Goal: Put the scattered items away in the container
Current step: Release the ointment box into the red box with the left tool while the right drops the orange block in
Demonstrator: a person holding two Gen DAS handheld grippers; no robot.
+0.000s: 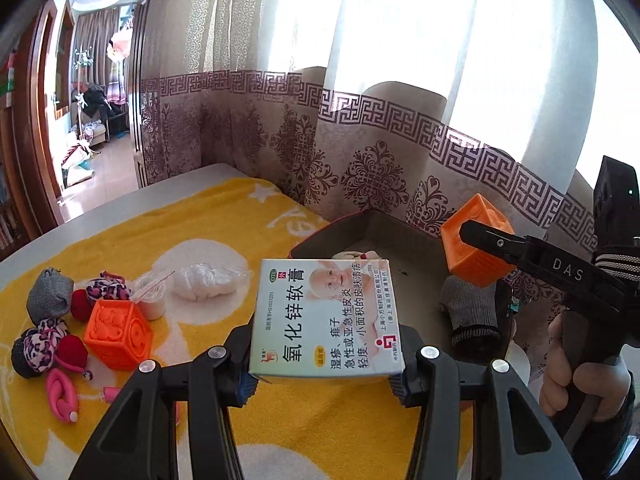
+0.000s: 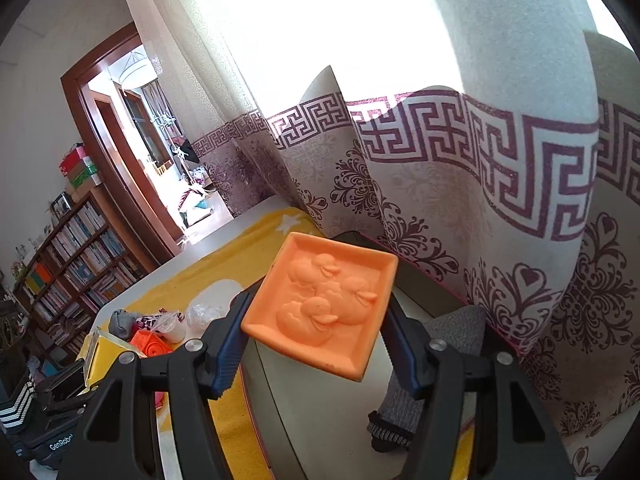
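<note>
My left gripper point(image 1: 322, 374) is shut on a white medicine box point(image 1: 326, 316) printed with a baby's picture, held just in front of the open container point(image 1: 320, 236). My right gripper point(image 2: 316, 354) is shut on an orange embossed cube point(image 2: 320, 308) with ducks on its face; that cube point(image 1: 478, 240) hangs over the container's right part in the left wrist view. A grey sock point(image 1: 470, 308) lies inside the container. On the yellow towel point(image 1: 208, 240) at the left lie a second orange cube point(image 1: 118, 334), a grey sock ball point(image 1: 50, 296), leopard-print pieces point(image 1: 108, 288), a clear bag point(image 1: 208, 280) and a pink toy point(image 1: 62, 394).
A patterned curtain point(image 2: 460, 184) hangs right behind the container. The table's grey edge point(image 1: 120, 200) runs along the left, with a doorway point(image 1: 92, 120) beyond. A bookshelf point(image 2: 76, 256) stands at the left in the right wrist view. A hand point(image 1: 580, 376) holds the right gripper's handle.
</note>
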